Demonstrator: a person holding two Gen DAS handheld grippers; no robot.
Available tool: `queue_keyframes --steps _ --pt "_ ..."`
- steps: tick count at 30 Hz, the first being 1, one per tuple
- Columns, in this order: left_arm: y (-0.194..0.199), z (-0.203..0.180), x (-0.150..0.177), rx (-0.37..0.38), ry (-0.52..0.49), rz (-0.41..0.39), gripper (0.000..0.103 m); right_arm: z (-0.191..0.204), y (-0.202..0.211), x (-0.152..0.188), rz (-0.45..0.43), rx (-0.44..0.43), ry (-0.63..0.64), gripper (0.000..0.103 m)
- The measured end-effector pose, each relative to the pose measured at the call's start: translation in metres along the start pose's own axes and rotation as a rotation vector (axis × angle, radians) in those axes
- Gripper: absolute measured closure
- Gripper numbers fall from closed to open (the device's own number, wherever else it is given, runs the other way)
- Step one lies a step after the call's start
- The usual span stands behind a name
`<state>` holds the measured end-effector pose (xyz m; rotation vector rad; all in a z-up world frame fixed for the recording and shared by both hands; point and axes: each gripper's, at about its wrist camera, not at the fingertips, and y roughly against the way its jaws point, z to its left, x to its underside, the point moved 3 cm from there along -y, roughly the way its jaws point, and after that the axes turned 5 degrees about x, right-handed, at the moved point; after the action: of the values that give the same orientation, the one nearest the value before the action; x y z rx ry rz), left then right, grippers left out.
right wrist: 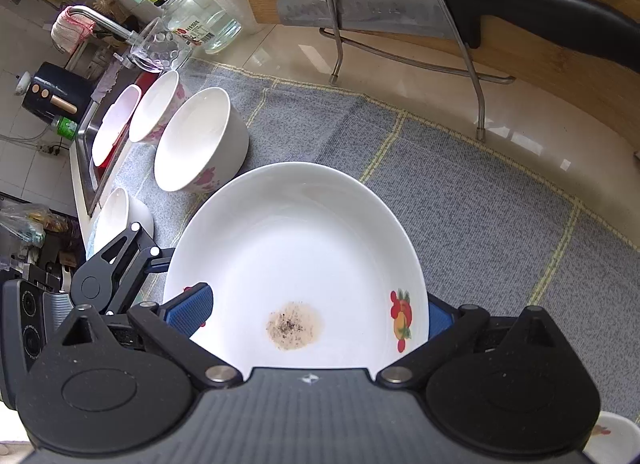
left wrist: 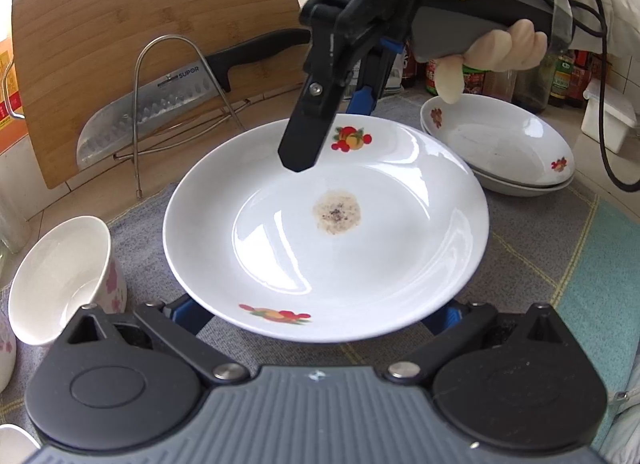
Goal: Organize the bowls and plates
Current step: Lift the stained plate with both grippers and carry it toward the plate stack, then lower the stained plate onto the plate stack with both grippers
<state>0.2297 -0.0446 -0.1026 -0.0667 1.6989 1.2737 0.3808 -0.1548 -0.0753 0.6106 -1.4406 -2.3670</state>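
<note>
A white plate (left wrist: 328, 248) with fruit decals and a brown stain in its middle lies over the grey mat (left wrist: 560, 248). My left gripper (left wrist: 316, 316) is open, and its blue pads (left wrist: 188, 314) reach under the plate's near rim, tips hidden. My right gripper (left wrist: 328, 124), held by a gloved hand (left wrist: 504, 48), is open and straddles the far rim: one finger hangs above the plate, the other sits behind and below it. In the right wrist view the plate (right wrist: 296, 248) fills the gap of the right gripper (right wrist: 312, 316), and the left gripper (right wrist: 116, 276) shows at the plate's left edge.
Two matching plates (left wrist: 500, 144) are stacked at the back right. Several flowered bowls (right wrist: 200, 140) stand left of the plate, one of them (left wrist: 60, 280) near my left gripper. A knife (left wrist: 152, 112) rests on a wire rack against a cutting board (left wrist: 120, 24). Bottles (left wrist: 560, 80) line the back, and a sink (right wrist: 88, 136) lies beyond the bowls.
</note>
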Motion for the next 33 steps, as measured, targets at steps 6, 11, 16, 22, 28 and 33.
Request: queue_keyframes --steps 6,11,16,22,28,33 --pt "0.010 -0.011 -0.001 0.005 -0.030 0.007 0.000 0.006 0.011 0.015 -0.021 -0.002 -0.001 0.000" --pt "0.015 -0.019 -0.003 0.022 -0.045 0.007 0.000 0.009 0.021 0.028 -0.042 0.003 -0.011 0.000" --pt "0.017 -0.030 -0.008 0.053 -0.072 0.006 0.000 0.007 0.032 0.044 -0.061 0.006 -0.040 0.000" --pt "0.013 -0.044 -0.013 0.108 -0.107 0.018 0.000 0.001 0.043 0.066 -0.077 0.024 -0.085 0.000" --pt "0.008 -0.061 -0.021 0.167 -0.163 0.016 0.000 -0.009 0.058 0.090 -0.107 0.053 -0.149 0.000" --pt "0.000 -0.074 -0.033 0.216 -0.216 0.003 0.000 -0.024 0.073 0.110 -0.141 0.084 -0.211 0.000"
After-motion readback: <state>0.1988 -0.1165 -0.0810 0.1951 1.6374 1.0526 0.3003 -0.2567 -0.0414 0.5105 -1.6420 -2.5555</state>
